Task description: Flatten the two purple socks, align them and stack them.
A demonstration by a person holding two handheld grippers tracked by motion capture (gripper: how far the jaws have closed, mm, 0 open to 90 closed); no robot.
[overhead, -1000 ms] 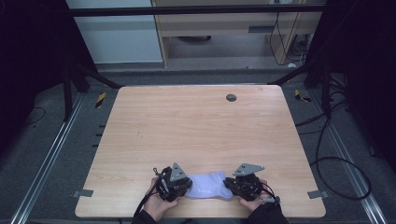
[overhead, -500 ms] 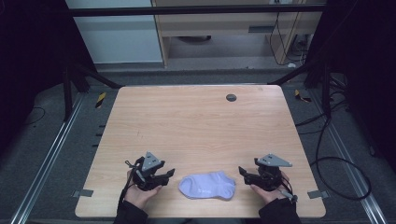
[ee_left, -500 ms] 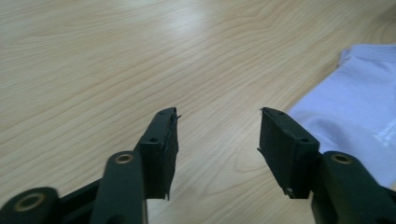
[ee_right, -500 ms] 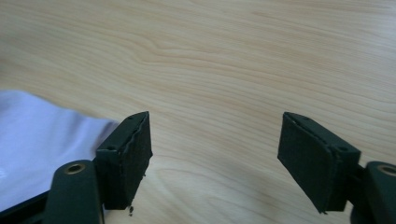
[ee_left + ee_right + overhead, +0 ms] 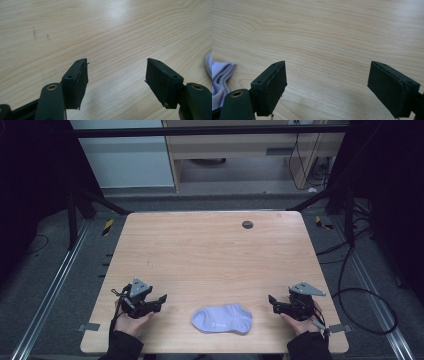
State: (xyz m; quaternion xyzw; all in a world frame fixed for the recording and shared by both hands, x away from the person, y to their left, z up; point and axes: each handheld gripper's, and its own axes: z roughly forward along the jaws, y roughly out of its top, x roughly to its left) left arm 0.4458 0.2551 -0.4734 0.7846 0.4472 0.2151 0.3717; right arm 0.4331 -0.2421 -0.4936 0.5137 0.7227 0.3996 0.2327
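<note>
Sock between two empty grippers
Sock (image 5: 222,318) lies lengthwise between left gripper (image 5: 155,301) and right gripper (image 5: 276,304); both jaws wide apart, roughly equidistant.

No readable text, sock (image 5: 222,319) marking — too small

A pale lavender ankle sock (image 5: 222,318) lies flat on the wooden table (image 5: 210,255), close to its near edge and roughly midway along it. The sock stretches sideways, parallel to that edge, its fabric smooth with faint ribbing showing at one end.
</note>
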